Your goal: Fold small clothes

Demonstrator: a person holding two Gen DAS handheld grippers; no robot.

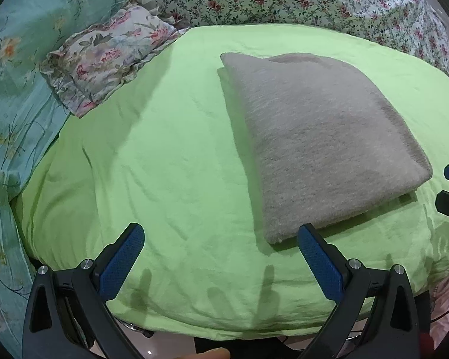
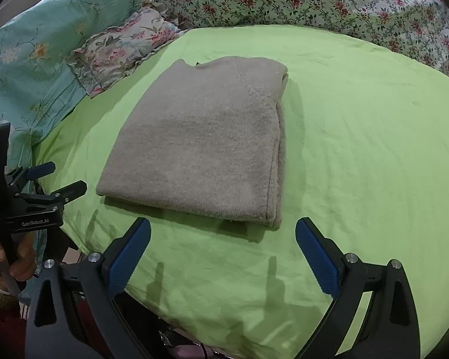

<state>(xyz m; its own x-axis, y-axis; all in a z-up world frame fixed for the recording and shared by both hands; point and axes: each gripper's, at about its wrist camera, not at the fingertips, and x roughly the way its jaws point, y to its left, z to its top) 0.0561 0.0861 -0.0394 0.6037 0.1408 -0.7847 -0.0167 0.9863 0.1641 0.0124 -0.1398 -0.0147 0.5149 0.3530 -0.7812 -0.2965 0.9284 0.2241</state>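
Already the grey sweater [image 2: 200, 146] lies folded into a thick rectangular pad near the middle of the green sheet [image 2: 359, 149] on the bed, its neckline at the far edge and its stacked layers showing along the right side. Both tools are empty and hang over the near part of the bed: the left tool [image 1: 221, 257] has its blue-padded fingers spread wide, one tip just beside the sweater's near corner, and the right tool [image 2: 223, 248] is equally agape, just short of the near hem. The fold looks finished, or nearly so. The risk from here, as I judge it, is undoing it: a fingertip catching only the top layer would drag it off the stack, and a pinch at one corner would let the heavy knit sag open when lifted. The sheet is loose and wrinkled, so a low pass could also snag it and shift the pad toward the floral pillow [image 1: 104, 56].
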